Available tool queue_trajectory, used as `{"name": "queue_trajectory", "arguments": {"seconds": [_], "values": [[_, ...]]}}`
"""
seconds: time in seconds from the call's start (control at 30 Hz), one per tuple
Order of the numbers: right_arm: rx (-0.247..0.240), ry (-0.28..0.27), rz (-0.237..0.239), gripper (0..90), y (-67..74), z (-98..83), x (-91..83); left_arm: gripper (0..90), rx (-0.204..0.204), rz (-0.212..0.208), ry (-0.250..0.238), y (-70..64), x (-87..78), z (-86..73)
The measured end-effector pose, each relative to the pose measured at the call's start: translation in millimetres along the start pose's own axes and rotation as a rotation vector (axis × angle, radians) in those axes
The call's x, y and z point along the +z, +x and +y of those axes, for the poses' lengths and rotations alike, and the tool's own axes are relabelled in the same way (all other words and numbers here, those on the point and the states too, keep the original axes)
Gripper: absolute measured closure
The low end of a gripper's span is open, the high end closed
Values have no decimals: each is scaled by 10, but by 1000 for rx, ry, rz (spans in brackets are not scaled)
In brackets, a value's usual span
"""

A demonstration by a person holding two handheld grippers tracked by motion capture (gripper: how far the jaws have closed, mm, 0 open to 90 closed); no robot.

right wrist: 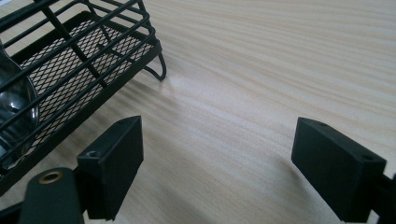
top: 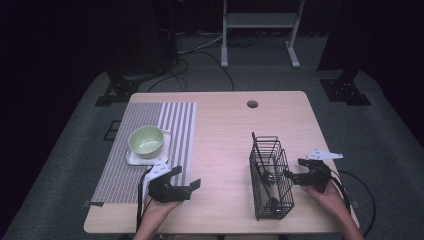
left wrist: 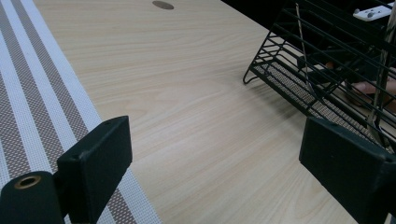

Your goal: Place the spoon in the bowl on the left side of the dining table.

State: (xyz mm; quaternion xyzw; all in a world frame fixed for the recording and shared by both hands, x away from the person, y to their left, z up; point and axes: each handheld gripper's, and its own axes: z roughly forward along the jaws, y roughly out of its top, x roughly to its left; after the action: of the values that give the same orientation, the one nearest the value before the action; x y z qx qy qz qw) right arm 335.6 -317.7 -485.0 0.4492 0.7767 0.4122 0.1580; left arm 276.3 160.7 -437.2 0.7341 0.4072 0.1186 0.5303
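Nothing's gripped yet: left gripper (top: 187, 178) and right gripper (top: 294, 170) jaws are held wide, empty; cutlery basket (top: 270, 175) looks targeted next.

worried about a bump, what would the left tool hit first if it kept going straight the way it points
Likely the black wire basket. The left tool, open and empty, points across bare table toward the basket's near side; how high it sits is unclear.

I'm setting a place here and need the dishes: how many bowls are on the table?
1. A green bowl sits on a white plate on the striped placemat, at the table's left side. Nothing seems to hide another, though the wire basket holds utensils.
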Motion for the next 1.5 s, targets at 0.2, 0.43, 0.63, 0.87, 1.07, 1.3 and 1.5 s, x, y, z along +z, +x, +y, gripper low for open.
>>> {"name": "queue_trajectory", "arguments": {"seconds": [0.2,0.43,0.63,0.87,1.07,1.3,1.5], "values": [[-1,7,2,157,2,2,8,87,6,-28,0,-48,40,74],[0,4,7,157,-1,1,5,87,38,-64,-7,-169,163,230],[-2,1,12,157,0,1,3,87,23,-86,-13,-204,269,299],[1,5,17,157,-5,2,5,87,10,-104,-17,-223,361,366],[-1,4,26,157,-9,1,3,87,14,-125,-16,-289,500,484],[-1,0,30,157,-10,0,0,88,29,-140,-14,-363,641,587],[2,2,36,157,-14,1,0,88,26,-153,-9,-398,728,609]]}}
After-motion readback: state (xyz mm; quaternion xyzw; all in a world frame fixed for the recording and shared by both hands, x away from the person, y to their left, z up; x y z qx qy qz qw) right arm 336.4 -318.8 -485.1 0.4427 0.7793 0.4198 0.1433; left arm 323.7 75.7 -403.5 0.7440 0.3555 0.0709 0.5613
